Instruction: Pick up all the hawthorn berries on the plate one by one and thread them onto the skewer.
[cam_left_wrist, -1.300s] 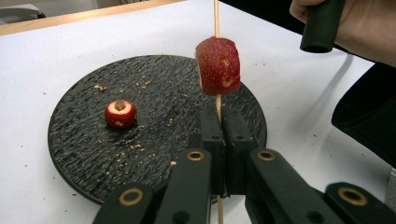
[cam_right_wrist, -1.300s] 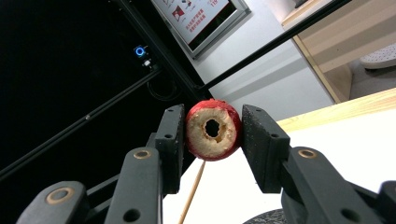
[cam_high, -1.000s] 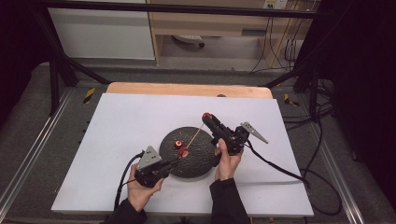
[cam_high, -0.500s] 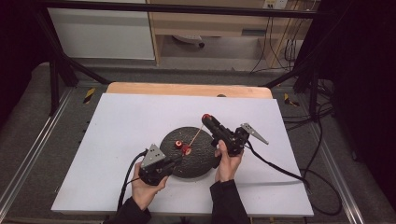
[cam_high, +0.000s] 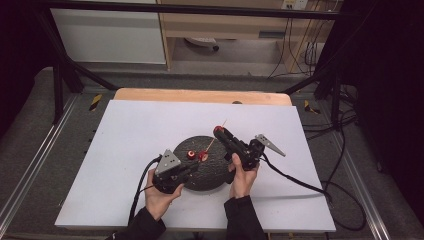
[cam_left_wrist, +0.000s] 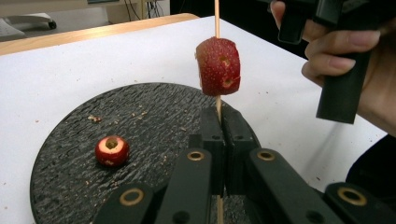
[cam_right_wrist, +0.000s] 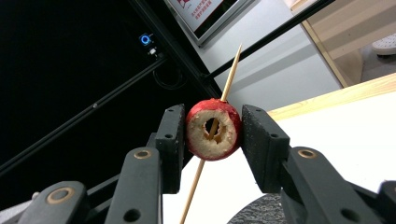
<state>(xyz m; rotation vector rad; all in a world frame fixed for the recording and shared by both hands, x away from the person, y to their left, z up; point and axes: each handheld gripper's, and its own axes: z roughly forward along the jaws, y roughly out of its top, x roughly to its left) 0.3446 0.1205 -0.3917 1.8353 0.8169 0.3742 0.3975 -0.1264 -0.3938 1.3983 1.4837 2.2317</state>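
Note:
A thin wooden skewer (cam_left_wrist: 217, 14) stands upright with my left gripper (cam_left_wrist: 219, 116) shut on its lower part. One red cored fruit piece (cam_left_wrist: 218, 66) is threaded on it just above the jaws. My right gripper (cam_right_wrist: 212, 135) is shut on a second cored red fruit (cam_right_wrist: 201, 142), and the skewer (cam_right_wrist: 231, 70) passes through its hole, its point sticking out beyond. In the high view the left gripper (cam_high: 192, 170) sits at the near left of the round black slate plate (cam_high: 210, 180), and the right gripper (cam_high: 218, 132) is raised over its far right. A third red fruit (cam_left_wrist: 112, 150) lies on the slate.
The slate plate (cam_left_wrist: 60, 163), with small crumbs on it, lies on a white tabletop (cam_high: 135, 130). A wooden strip (cam_high: 200, 96) runs along the table's far edge. Black cables trail from both grippers over the near and right side.
The left gripper has moved up and right with the skewer. The skewer's point now pokes out past the fruit held in the right gripper.

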